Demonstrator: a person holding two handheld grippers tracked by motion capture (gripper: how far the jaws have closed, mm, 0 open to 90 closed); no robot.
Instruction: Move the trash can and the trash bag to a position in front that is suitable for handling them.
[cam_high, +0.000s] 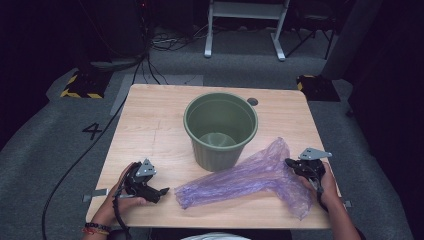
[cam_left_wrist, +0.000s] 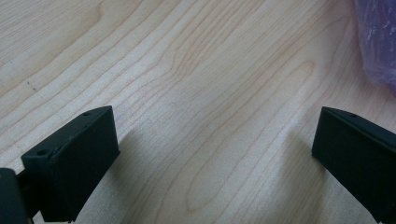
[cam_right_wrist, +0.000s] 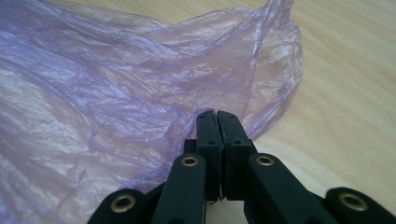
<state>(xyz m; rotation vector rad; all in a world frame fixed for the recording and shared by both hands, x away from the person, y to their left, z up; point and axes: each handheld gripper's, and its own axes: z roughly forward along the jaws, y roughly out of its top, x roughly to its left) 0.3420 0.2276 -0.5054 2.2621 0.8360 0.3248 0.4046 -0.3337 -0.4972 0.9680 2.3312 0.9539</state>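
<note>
A crumpled purple plastic bag (cam_high: 240, 177) lies across the front of the wooden table (cam_high: 150, 125), just in front of a green ribbed bin (cam_high: 220, 129) standing upright and empty. My right gripper (cam_high: 291, 163) is shut on the bag's right edge; in the right gripper view its jaws are pressed together on the thin purple film (cam_right_wrist: 140, 93). My left gripper (cam_high: 165, 191) rests low at the front left, open, with bare wood between its jaws and the bag's left end just beyond them. The bag's corner (cam_left_wrist: 378, 42) shows at the top right of the left gripper view.
A round cable hole (cam_high: 252, 101) sits in the table behind the bin. Grey carpet with cables, yellow-black striped blocks (cam_high: 82, 85) and a white frame's legs (cam_high: 245, 30) surround the table. A "4" (cam_high: 92, 131) is marked on the floor at left.
</note>
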